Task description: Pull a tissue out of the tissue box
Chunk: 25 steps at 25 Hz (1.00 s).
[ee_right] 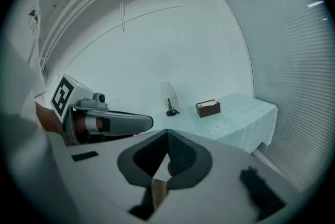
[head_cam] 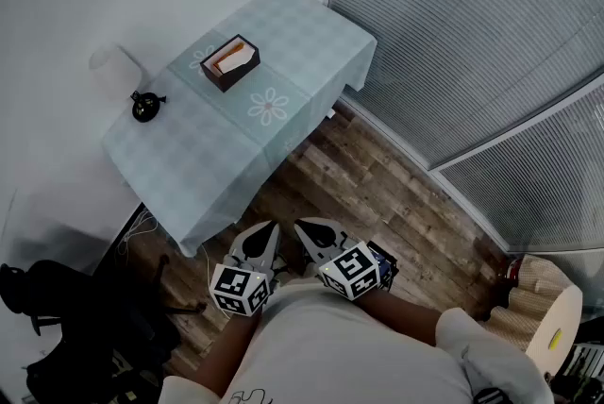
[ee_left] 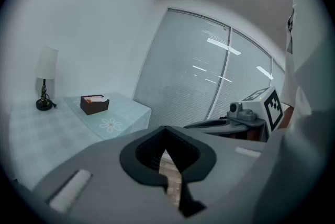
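1. The tissue box (head_cam: 230, 62), dark brown with an open top, sits on the worktop (head_cam: 208, 157) close to its wall-side edge. It lies nearer the far corner by the blinds (head_cam: 472, 25) than the near corner.
2. Something pale shows in the box's opening; it is too small to tell more.
3. A lamp (head_cam: 142, 100) with a black base and white shade stands at the same wall-side edge, near the box but not touching it.
4. The worktop's pale checked cloth bears a printed flower (head_cam: 270, 107) between the box and the edge facing the wooden floor (head_cam: 377, 194).
5. The left claw (ee_left: 166, 129) is clenched: its jaws meet at the tips with nothing between them.
6. The right claw (ee_right: 167, 133) is likewise clenched on nothing, tips together.
7. Both claws are held side by side close to the person's body, over the floor beyond the worktop's near corner. They are well apart from the box and angled slightly downward toward the worktop.
8. Each gripper view shows the other claw just beside it, with the box far off in the background.
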{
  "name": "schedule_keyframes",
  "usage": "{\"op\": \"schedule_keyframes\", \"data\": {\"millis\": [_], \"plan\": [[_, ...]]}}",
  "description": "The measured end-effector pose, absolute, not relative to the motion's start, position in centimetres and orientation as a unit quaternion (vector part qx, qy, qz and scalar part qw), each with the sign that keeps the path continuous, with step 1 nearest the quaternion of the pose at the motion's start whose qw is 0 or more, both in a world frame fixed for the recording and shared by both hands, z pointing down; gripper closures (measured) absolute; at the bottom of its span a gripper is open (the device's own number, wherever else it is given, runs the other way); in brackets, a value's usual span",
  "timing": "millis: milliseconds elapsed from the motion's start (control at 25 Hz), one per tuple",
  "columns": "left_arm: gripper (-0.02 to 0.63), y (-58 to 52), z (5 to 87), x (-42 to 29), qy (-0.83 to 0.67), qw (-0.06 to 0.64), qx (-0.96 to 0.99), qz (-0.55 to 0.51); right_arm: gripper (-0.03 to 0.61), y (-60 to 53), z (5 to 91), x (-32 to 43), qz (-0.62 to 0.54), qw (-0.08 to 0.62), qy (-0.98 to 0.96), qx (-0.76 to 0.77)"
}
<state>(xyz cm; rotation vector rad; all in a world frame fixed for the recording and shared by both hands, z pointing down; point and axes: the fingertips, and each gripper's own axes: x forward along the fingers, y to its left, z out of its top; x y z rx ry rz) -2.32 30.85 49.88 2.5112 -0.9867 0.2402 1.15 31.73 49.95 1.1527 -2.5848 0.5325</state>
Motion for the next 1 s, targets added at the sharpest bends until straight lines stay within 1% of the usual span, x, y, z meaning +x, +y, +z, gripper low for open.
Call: {"op": "schedule_keyframes", "data": {"millis": [320,480,760,1000], "plan": [[0.609,31.5,50.4,-3.2,-0.355,0.224,0.903,0.094,0.566,32.5,50.1,-0.2,0.183,0.141,-0.892,0.389],[0.609,31.7,50.5,-4.0,-0.353,0.229,0.902,0.094,0.566,32.6,49.8,-1.2,0.188,0.133,-0.895,0.381],[0.609,31.2,50.3,-6.2,-0.353,0.228,0.904,0.086,0.566,32.5,50.6,-3.3,0.209,0.134,-0.892,0.378],[0.609,30.8,51.7,-8.6,-0.344,0.244,0.903,0.084,0.566,32.3,51.6,-4.8,0.213,0.137,-0.882,0.396]]}}
